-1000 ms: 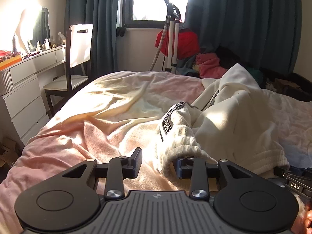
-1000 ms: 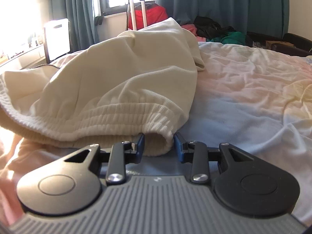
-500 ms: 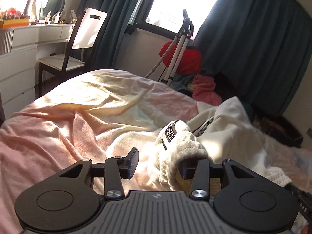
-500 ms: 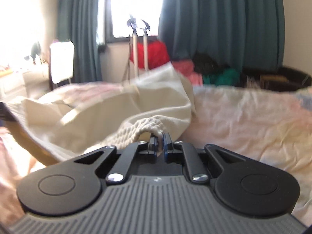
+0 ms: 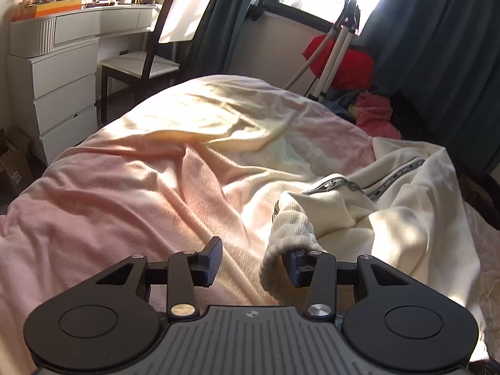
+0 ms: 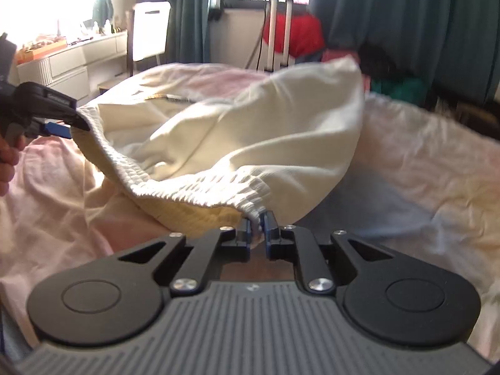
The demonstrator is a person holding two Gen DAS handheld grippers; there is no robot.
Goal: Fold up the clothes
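Sagging between two hands, the cream sweatshirt [image 6: 250, 131] hangs just over the pink bedspread [image 5: 131, 206], its body slumping back onto the bed. It looks soft and thick, light enough to lift but floppy, so I'd judge it will droop wherever it isn't held. The ribbed hem [image 6: 200, 190] is the place to grab: thicker, grippier, and it gives a straight edge for folding.

Over to the right gripper [image 6: 258, 228]: its jaws have just closed then eased slightly, and now sit nearly together, pinching the ribbed band between the blue pads.

The left gripper [image 5: 252, 262] stands partly open, jaws having just widened. The other end of the ribbing drapes over its right finger [image 5: 297, 264]; the left finger [image 5: 211, 259] stands clear of the cloth, so nothing is clamped.
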